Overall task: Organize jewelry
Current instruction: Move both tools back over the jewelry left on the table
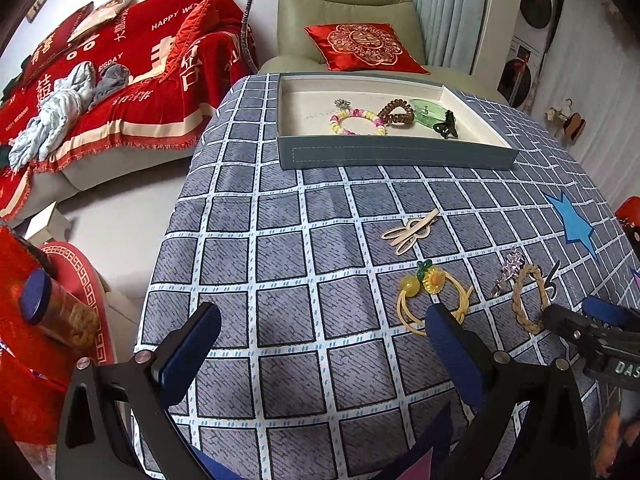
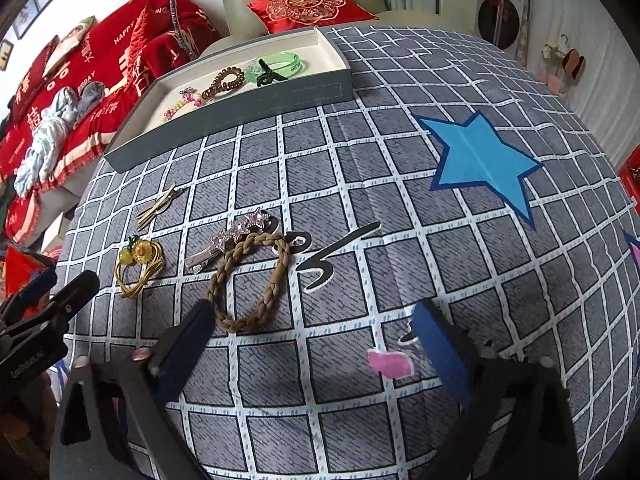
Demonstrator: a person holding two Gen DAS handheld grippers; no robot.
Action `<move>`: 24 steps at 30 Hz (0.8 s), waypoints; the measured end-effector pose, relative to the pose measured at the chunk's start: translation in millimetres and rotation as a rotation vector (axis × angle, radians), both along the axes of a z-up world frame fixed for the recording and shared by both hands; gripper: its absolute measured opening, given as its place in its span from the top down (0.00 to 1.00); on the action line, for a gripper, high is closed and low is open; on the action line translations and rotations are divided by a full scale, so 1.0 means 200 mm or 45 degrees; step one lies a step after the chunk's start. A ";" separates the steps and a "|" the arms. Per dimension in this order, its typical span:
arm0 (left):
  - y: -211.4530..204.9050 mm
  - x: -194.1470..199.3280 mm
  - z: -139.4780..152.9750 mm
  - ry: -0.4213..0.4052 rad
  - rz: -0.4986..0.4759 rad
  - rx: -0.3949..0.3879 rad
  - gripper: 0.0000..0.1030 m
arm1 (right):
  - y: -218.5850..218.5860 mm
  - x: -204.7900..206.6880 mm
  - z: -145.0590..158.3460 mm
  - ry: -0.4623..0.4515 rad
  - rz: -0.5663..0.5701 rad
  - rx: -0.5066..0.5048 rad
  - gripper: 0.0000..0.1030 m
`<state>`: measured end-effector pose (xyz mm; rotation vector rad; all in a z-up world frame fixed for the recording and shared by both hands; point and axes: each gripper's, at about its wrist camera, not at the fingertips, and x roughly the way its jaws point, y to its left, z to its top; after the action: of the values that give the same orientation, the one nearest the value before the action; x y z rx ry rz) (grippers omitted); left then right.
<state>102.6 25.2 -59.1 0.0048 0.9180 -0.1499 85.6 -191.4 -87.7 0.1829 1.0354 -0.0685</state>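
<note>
A grey-blue tray (image 1: 396,154) (image 2: 240,110) at the table's far side holds a pastel bead bracelet (image 1: 357,122), a brown coil tie (image 1: 397,112) (image 2: 225,78), a green bangle (image 1: 428,110) (image 2: 290,60) and a black claw clip (image 1: 446,125) (image 2: 269,74). On the checked cloth lie a cream hair clip (image 1: 410,230) (image 2: 159,206), a yellow flower hair tie (image 1: 430,294) (image 2: 138,266), a star clip (image 1: 507,270) (image 2: 232,240) and a braided tan hair tie (image 1: 528,298) (image 2: 254,280). My left gripper (image 1: 324,334) is open, its right finger beside the yellow tie. My right gripper (image 2: 314,330) is open, its left finger at the braid's near edge.
A sofa with a red throw (image 1: 120,80) stands to the left, an armchair with a red cushion (image 1: 362,46) behind the table. A blue star (image 2: 482,158) is printed on the cloth. A blue-lidded jar (image 1: 56,312) sits off the table's left edge.
</note>
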 end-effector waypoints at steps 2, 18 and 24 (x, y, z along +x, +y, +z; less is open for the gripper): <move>0.00 0.00 0.00 0.002 0.000 -0.003 0.00 | 0.01 0.01 0.00 0.004 0.006 -0.009 0.12; -0.10 0.04 -0.03 0.040 -0.110 0.015 0.00 | 0.12 0.04 -0.02 0.004 0.111 -0.168 0.30; -0.15 0.07 -0.03 0.036 -0.194 0.021 0.00 | 0.13 0.04 -0.01 0.001 0.135 -0.169 0.35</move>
<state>116.4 -5.7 -64.4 0.0882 0.9468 -0.2842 93.7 -166.0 -90.1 0.0073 1.0360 -0.0410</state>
